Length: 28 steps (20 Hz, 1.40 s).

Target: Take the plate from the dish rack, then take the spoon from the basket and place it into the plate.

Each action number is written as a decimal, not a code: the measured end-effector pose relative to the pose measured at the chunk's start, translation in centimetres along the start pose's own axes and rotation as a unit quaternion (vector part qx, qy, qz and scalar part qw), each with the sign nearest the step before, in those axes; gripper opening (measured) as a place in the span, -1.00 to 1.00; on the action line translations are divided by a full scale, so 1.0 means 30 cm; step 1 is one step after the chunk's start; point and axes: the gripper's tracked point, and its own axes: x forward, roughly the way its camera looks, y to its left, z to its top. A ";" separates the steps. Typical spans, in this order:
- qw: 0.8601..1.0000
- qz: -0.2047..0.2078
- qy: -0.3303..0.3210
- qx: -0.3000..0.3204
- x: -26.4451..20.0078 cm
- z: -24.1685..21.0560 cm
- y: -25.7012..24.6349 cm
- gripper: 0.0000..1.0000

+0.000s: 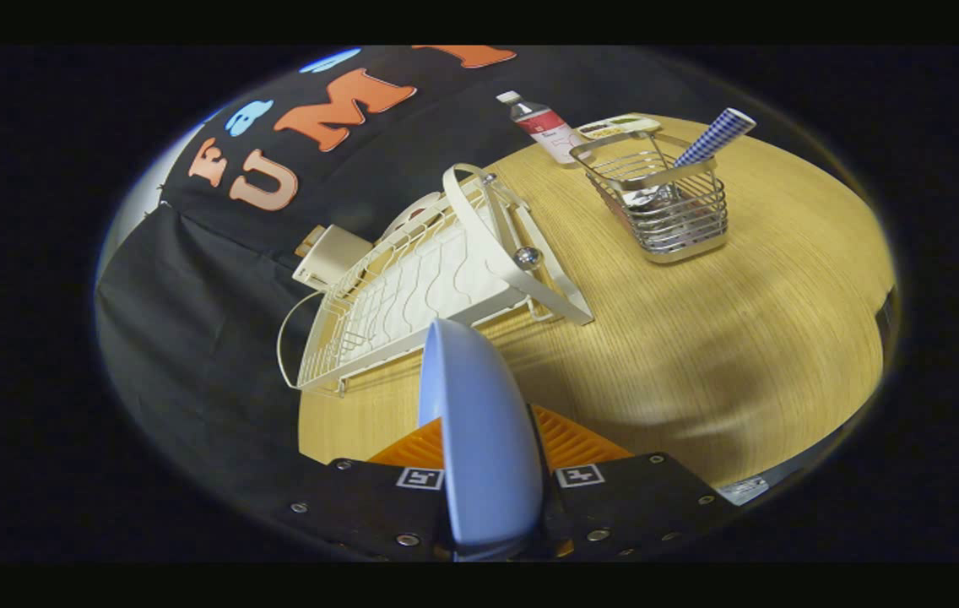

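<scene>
The fingers (492, 460) are clamped on the light blue plate (479, 439), held edge-on and upright between them, clear of the white dish rack (412, 295) just ahead. To do this step well, the plate should be tipped flat and lowered onto bare tabletop (741, 338) short of the wire basket (665, 203), where the spoon (712, 139) stands. The view is rolled, so the gripper looks tilted.

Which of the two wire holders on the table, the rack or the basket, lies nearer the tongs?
The white dish rack, just beyond the blue plate clamped edge-on in the tongs. The metal basket, holding the checked-handled spoon, stands farther off.
</scene>
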 end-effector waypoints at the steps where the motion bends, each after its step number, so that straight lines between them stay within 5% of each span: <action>1: 1.000 -0.013 -0.010 -0.013 -0.004 0.011 -0.020 -0.29; 9: 0.993 -0.073 -0.060 -0.069 -0.006 0.060 -0.091 0.03; 19: 0.958 -0.161 -0.188 -0.146 -0.132 0.246 -0.224 0.34; 28: 0.928 -0.174 -0.306 -0.123 -0.252 0.456 -0.281 0.55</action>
